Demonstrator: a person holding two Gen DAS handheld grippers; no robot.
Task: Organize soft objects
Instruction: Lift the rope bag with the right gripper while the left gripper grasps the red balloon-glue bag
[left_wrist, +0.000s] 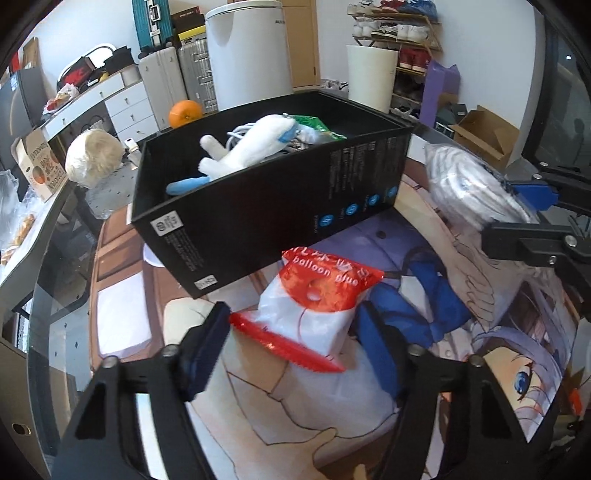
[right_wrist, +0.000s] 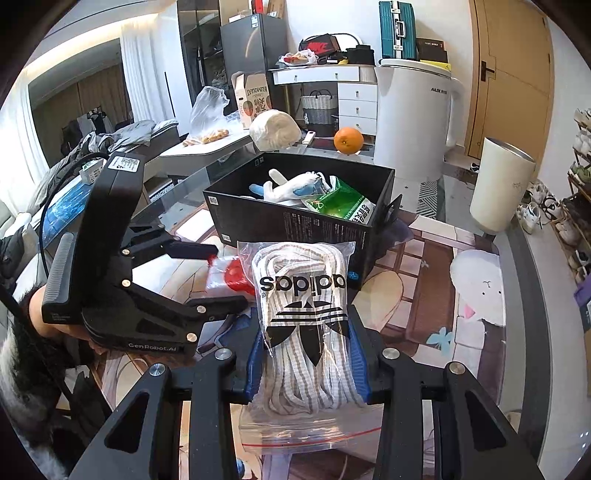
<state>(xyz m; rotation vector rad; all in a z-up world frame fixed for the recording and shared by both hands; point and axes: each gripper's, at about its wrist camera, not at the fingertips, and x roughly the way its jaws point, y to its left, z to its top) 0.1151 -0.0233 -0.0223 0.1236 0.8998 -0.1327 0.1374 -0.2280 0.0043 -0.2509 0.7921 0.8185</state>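
Note:
A red-and-white "balloon glue" packet (left_wrist: 314, 306) lies on the printed mat just in front of the black box (left_wrist: 258, 214). My left gripper (left_wrist: 291, 332) has its blue pads against both sides of the packet. The right wrist view shows that gripper (right_wrist: 229, 275) closed around the red packet (right_wrist: 236, 277). My right gripper (right_wrist: 308, 362) is shut on a clear zip bag of white striped laces (right_wrist: 306, 295), held above the mat beside the box (right_wrist: 295, 221). Inside the box lie a white-and-blue plush toy (left_wrist: 247, 147) and a green packet (right_wrist: 340, 206).
An anime-print mat (left_wrist: 480, 332) covers the glass table. Behind the box are an orange (left_wrist: 185, 112), a plastic-wrapped pale ball (left_wrist: 94, 157) and a tall white appliance (left_wrist: 247, 51). A white tumbler (right_wrist: 502, 184) stands to the right. A person's dark sleeve (right_wrist: 22, 332) is at left.

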